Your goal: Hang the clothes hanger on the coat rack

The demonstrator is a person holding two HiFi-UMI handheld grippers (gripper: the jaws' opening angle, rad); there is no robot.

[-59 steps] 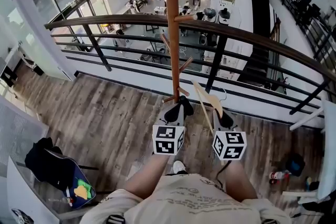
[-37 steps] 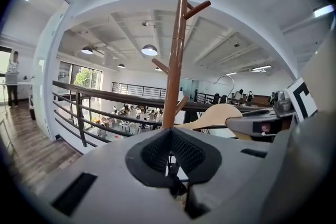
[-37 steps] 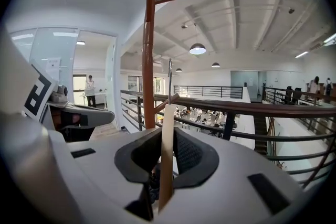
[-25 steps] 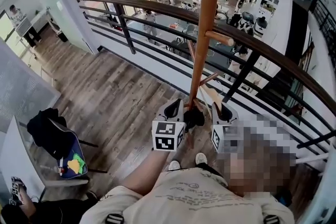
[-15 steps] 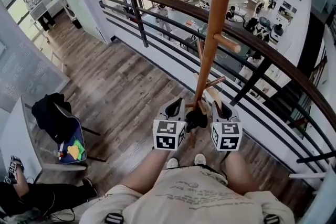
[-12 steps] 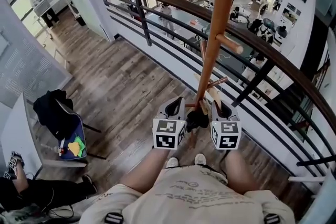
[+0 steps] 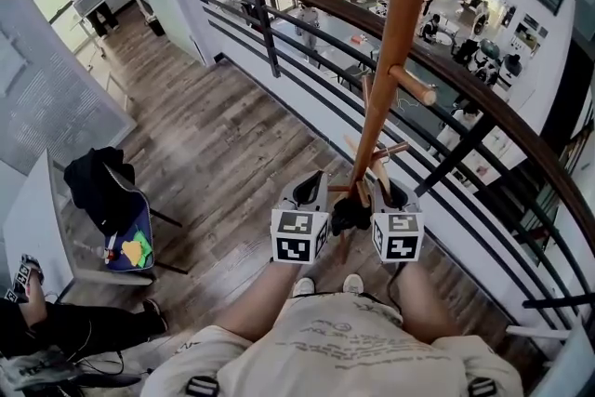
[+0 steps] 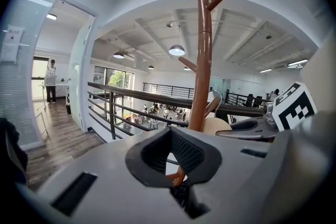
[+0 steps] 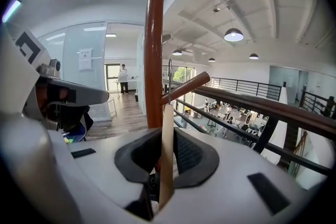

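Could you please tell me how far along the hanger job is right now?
Done: the clothes hanger is up at the coat rack. In hand: the right hand-held gripper grips it, its metal hook beside a low peg; whether it rests there is unclear. Remaining: seat the hook, let go. The left hand-held gripper is empty.

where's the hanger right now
In the right gripper view the wooden hanger stands edge-on, clamped in the right gripper, its wire hook beside a low peg of the coat rack.
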